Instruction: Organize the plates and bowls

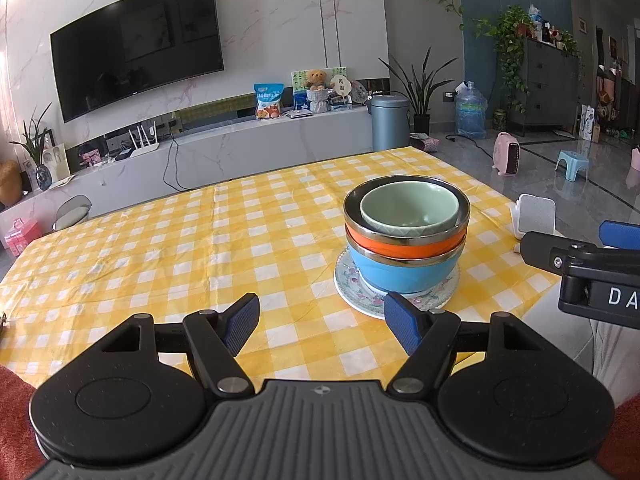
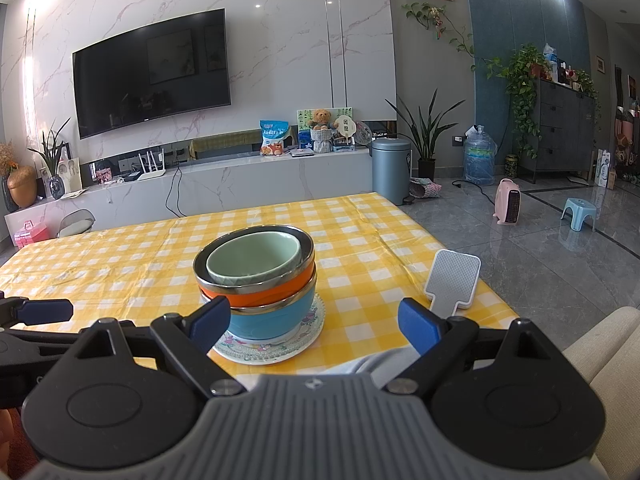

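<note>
A stack stands on the yellow checked table: a flowered plate at the bottom, then a blue bowl, an orange bowl and a pale green bowl nested on top. In the right wrist view the plate, blue bowl, orange bowl and green bowl sit just ahead. My left gripper is open and empty, left of and in front of the stack. My right gripper is open and empty, in front of the stack; it also shows at the left wrist view's right edge.
A white paddle-shaped object lies near the table's right edge, also in the left wrist view. A beige seat is at the right. A TV wall, cabinet, bin and plants are far behind.
</note>
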`<state>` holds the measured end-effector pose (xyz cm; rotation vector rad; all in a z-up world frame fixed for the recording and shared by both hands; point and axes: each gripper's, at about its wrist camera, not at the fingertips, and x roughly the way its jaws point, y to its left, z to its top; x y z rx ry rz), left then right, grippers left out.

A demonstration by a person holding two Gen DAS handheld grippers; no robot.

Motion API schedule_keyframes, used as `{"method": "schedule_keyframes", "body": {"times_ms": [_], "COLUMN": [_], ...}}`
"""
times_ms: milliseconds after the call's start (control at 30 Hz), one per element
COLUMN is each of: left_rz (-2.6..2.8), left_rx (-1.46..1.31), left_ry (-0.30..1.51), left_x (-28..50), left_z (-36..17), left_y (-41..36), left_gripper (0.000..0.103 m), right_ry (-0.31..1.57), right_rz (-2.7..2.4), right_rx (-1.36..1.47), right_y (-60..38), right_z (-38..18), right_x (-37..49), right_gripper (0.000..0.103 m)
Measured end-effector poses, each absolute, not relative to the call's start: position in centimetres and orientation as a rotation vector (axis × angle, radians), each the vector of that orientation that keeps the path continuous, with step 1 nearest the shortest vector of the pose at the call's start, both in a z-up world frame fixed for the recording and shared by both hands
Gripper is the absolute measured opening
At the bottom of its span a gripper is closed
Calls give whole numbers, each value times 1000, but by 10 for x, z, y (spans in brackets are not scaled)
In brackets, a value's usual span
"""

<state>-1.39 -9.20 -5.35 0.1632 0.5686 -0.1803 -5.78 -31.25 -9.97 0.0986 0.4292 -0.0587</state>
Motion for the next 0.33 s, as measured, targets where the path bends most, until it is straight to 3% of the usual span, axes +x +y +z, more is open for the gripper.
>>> {"method": "schedule_keyframes", "body": {"times_ms": [333], "left_rz": [-178], "left_rx": [158], "left_ry": [568], "left_x": [-15], "left_z": [-52], "left_y": [-94], "left_gripper": [84], "right_ry": [430], "right_rz": [-59], "right_rx": [99], "right_y": [-313], "right_z": [-100], "right_x": [-58], "right_gripper": [89]}}
